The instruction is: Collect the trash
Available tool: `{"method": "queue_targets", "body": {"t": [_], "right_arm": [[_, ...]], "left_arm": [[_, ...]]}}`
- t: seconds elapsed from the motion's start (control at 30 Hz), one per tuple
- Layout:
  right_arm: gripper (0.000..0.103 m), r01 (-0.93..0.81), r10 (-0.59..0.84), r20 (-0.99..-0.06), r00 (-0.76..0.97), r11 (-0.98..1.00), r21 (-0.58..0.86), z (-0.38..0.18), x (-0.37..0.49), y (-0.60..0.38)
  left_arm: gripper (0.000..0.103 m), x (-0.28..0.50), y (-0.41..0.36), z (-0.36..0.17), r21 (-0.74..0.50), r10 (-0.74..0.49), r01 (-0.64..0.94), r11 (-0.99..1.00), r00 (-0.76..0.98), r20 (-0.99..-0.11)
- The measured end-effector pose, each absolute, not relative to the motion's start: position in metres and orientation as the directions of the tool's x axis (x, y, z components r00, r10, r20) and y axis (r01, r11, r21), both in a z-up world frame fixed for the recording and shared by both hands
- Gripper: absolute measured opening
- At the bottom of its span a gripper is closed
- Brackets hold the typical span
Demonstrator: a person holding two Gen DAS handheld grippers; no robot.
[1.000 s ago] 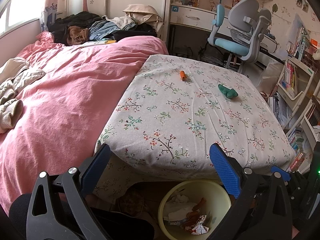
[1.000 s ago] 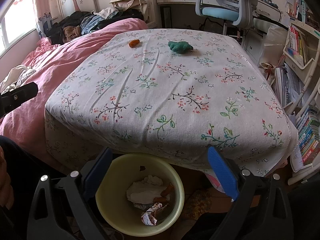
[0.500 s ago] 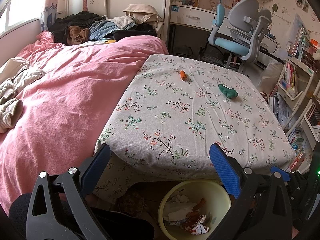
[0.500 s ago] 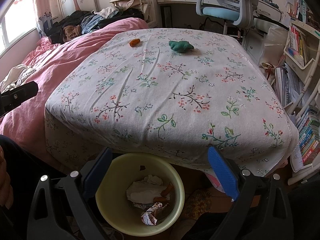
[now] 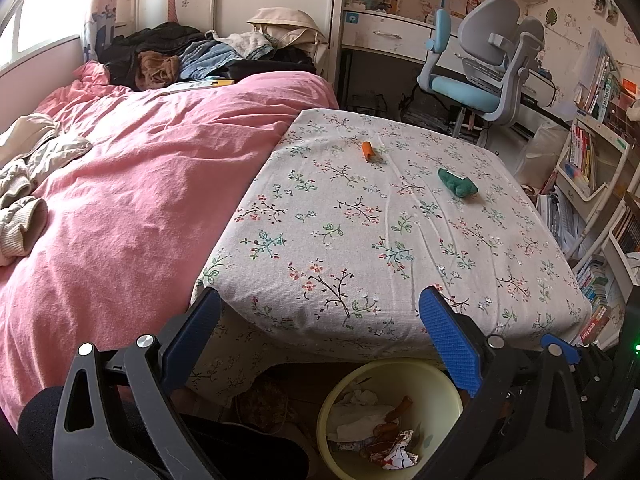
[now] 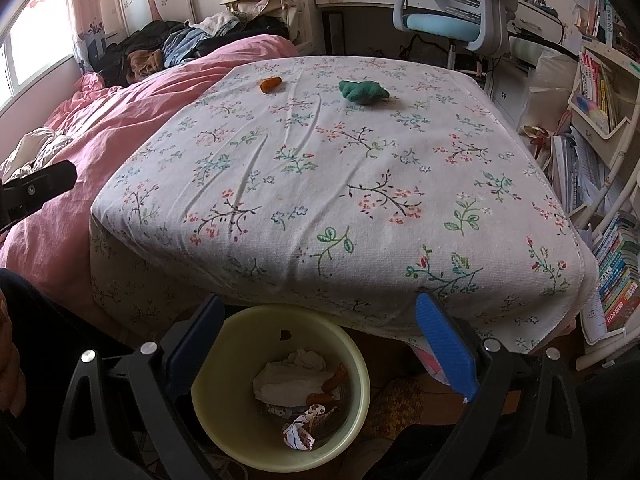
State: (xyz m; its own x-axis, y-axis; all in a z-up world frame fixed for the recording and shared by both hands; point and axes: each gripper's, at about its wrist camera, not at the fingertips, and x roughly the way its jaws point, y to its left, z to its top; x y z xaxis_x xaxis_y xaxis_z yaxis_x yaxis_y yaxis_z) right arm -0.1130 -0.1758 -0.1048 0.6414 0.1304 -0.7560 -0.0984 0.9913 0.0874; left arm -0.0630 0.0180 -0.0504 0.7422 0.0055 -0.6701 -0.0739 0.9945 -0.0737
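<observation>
Trash bin (image 6: 224,432) sits below the floral table (image 6: 320,184); both grippers (image 5: 320,336) (image 6: 316,336) gape empty.

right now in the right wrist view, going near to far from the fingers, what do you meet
yellow bin with trash → near edge of the flowered tablecloth → green lump → orange piece → blue and grey chair

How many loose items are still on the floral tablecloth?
2: an orange piece at the far left, and a green lump to its right, both apart. None appear hidden.
</observation>
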Motion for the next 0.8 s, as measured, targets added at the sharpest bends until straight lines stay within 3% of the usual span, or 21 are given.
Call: {"method": "queue_targets", "body": {"t": [0.8], "right_arm": [[0.093,-0.097,0.13,-0.755,0.643,0.991,0.087,-0.1043,-0.1126,-0.1757]], "left_arm": [[0.096,-0.0645,0.0177,-0.0532,-0.073,0.011,-0.082,0.994,0.738,-0.675]]}}
